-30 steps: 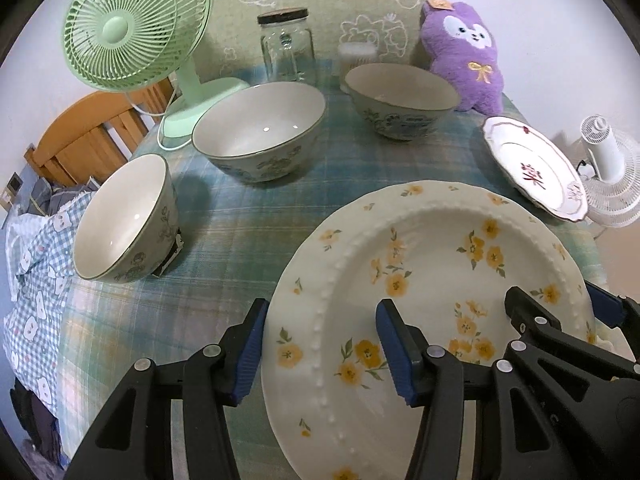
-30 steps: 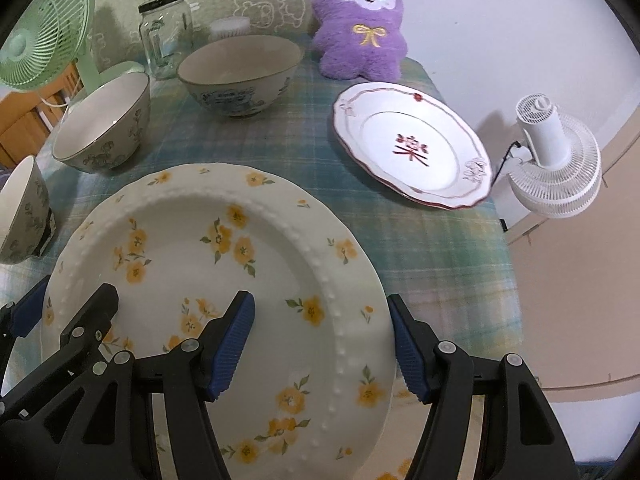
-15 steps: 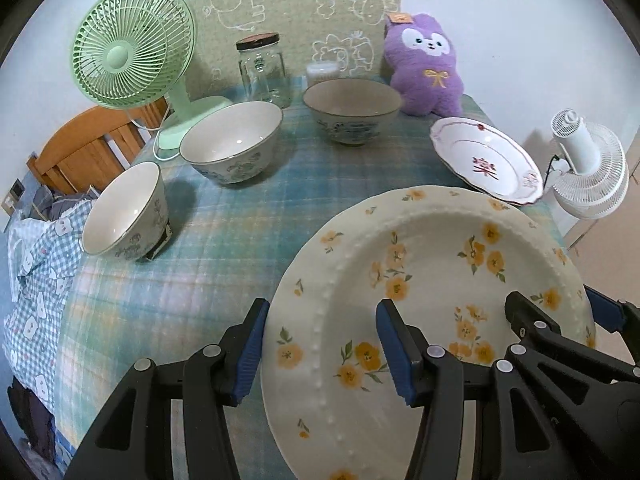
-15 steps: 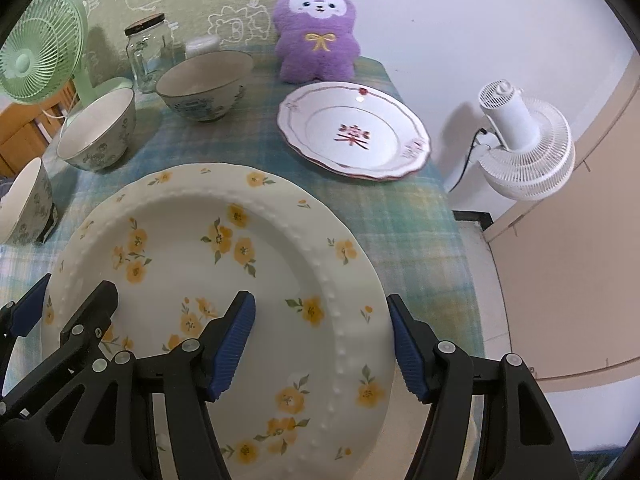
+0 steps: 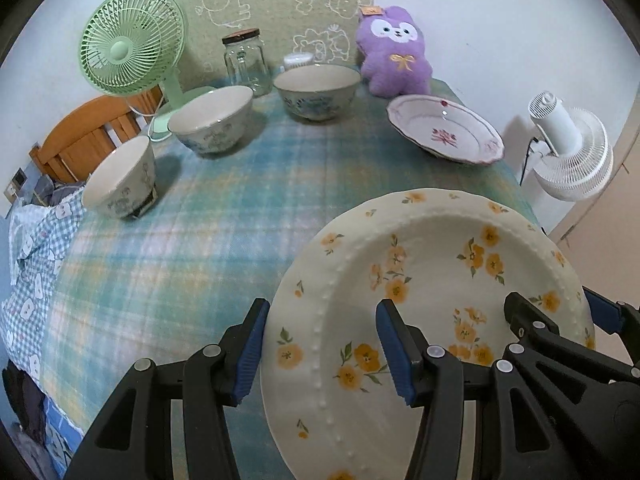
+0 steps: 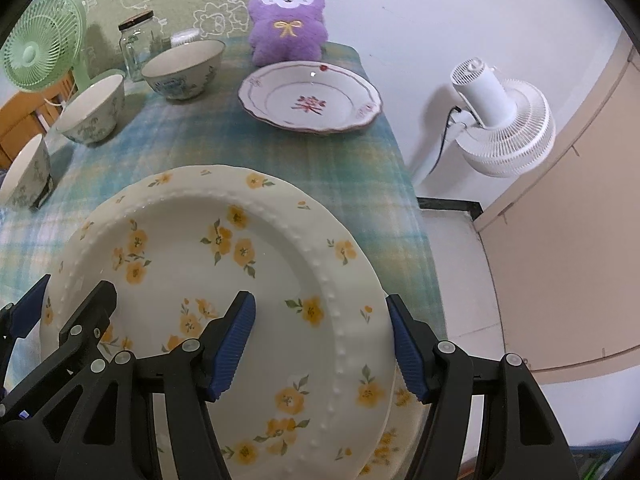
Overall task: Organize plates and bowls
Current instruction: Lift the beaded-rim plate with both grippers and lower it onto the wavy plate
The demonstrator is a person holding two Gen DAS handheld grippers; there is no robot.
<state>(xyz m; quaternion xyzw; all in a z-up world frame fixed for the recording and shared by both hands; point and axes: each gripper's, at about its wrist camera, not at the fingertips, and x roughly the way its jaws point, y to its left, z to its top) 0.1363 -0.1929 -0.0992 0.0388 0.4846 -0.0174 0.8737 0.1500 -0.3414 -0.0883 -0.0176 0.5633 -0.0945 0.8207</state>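
1. Together, we see the left hand-held gripper (image 5: 322,354) and right hand-held gripper (image 6: 320,346) half-spread, each clamping a rim of the yellow-flowered plate (image 5: 432,280).
2. We see it held above the surface (image 5: 224,216), near its front right corner.

The right gripper (image 6: 320,344) clamped the right rim of the yellow-flowered plate (image 6: 208,264), one finger inside, one outside. Far across the plaid counter (image 6: 208,148) sat a red-trimmed plate (image 6: 310,98) and three bowls (image 6: 182,68).
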